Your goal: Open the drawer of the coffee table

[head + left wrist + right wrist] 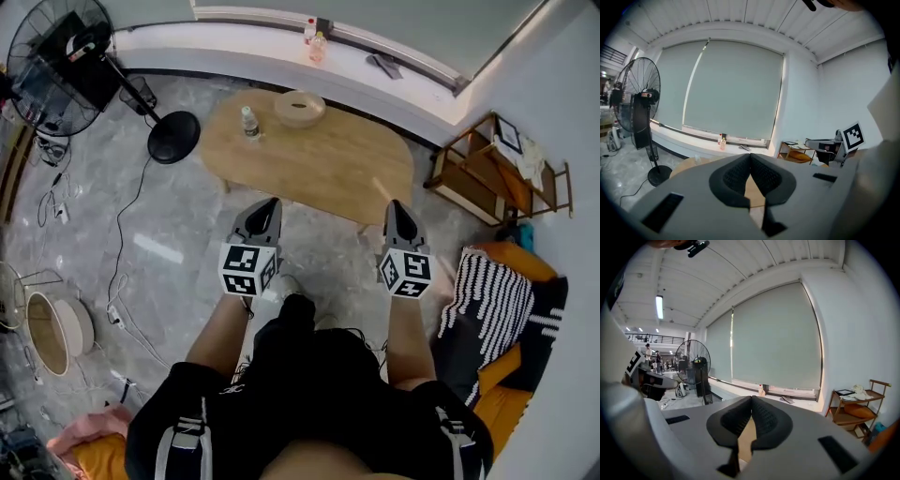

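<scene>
Fan (56,66) stands far left, clear of my path. Left gripper (270,204): jaws closed, empty, short of the table (337,159). Table lies dead ahead; drawer not visible from above. Right gripper (398,208): jaws closed, empty, level with its twin, I reckon ready to reach in.

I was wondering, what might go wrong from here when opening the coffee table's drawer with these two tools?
1. The left tool and right tool are both shut and empty; they likely must open before gripping any handle.
2. No drawer front or handle shows on the coffee table in any view, so the reach may miss it.
3. A hard pull could jolt the table and topple the small bottle or shift the wooden bowl.
</scene>
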Available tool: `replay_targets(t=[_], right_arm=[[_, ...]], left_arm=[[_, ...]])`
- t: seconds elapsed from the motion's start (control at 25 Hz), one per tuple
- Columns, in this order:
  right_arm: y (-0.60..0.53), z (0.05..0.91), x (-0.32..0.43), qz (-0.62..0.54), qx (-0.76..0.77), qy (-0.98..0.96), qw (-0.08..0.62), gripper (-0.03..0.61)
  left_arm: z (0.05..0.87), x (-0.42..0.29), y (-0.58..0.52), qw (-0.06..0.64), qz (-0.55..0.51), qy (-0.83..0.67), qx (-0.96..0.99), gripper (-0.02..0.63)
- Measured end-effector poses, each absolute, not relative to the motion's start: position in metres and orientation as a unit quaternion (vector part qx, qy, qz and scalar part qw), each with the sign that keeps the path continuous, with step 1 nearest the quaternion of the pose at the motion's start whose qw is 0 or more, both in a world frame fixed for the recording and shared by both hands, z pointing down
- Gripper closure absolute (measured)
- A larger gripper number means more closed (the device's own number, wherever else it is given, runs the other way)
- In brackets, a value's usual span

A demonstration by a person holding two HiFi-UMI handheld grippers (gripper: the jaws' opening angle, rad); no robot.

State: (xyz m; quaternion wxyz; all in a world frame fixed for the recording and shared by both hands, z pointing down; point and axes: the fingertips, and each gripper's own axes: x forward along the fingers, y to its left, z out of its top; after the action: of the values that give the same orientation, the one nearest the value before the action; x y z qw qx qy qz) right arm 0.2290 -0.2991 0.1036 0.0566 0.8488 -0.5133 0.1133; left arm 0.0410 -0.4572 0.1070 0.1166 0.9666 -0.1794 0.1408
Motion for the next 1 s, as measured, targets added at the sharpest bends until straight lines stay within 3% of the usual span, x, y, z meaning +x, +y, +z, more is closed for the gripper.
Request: replay_targets(t=[0.76,1.0], right_arm=[[-0.16,0.269,0.178,0.157,0.842,-0.514,0.049,0.561],[-0.154,0.366,0.196,0.145,0.85,-0.505,0.033,0.561]], left_arm=[[0.272,-0.028,-0.335,0.109,0.207,-0.208,0.95,0.594],[0.371,-0.019,-0.351,0.084,0.211,-0.205,0.952,0.594]])
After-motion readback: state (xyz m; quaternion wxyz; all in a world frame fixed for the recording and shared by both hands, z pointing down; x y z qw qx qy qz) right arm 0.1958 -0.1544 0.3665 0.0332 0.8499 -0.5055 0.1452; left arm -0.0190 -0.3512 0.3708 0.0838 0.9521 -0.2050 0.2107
